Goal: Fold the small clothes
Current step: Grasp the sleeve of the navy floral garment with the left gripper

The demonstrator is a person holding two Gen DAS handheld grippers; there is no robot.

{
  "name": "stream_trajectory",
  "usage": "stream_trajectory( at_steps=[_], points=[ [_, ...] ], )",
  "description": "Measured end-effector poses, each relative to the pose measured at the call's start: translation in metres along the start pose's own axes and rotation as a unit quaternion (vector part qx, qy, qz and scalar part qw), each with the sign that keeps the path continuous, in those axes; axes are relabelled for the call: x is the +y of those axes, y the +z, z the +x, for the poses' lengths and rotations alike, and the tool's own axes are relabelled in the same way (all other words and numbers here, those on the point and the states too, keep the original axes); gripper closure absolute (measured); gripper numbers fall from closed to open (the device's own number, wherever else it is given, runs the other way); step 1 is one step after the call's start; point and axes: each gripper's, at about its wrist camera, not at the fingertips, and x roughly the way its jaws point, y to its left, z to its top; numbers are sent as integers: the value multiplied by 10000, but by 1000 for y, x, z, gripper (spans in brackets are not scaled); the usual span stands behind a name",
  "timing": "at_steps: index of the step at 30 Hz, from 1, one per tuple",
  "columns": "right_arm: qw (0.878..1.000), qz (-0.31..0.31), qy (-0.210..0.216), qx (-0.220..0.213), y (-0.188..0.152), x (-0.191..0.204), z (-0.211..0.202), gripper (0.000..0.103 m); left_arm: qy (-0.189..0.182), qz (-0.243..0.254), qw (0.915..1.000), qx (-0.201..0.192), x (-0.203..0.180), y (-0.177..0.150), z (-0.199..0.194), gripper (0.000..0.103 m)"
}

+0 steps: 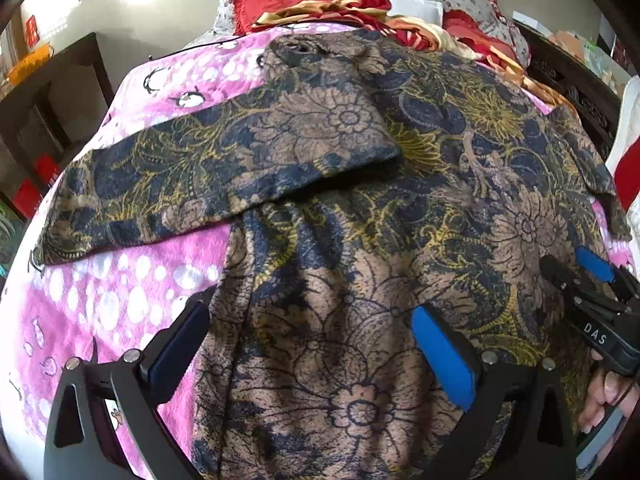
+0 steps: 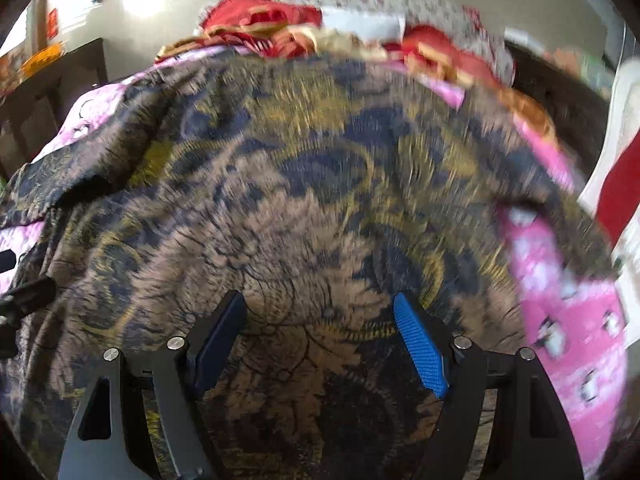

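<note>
A floral shirt in navy, brown and yellow (image 1: 360, 208) lies spread on a pink spotted blanket (image 1: 100, 300). Its left sleeve (image 1: 200, 172) stretches out to the left, and a flap is folded over near the collar. My left gripper (image 1: 308, 320) is open just above the shirt's lower body, holding nothing. My right gripper (image 1: 576, 268) shows at the right edge of the left wrist view, over the shirt's right side. In the right wrist view the right gripper (image 2: 320, 312) is open over the blurred shirt (image 2: 300, 200), empty.
Red, gold and floral bedding (image 1: 360, 4) is piled at the far end of the bed. A dark wooden cabinet (image 1: 52, 92) stands at left, dark carved furniture (image 1: 572, 88) at right. The pink blanket (image 2: 568, 320) edge drops off at right.
</note>
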Motion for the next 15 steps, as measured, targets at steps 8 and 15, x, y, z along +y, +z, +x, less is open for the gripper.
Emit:
stream_trajectory(
  at_steps=[8, 15],
  points=[
    [9999, -34, -44, -89, -3, 2, -1, 17, -677, -944, 9930, -230, 85, 14, -22, 0],
    [10000, -7, -7, -79, -3, 1, 0, 16, -678, -2363, 9685, -391, 217, 13, -34, 0]
  ],
)
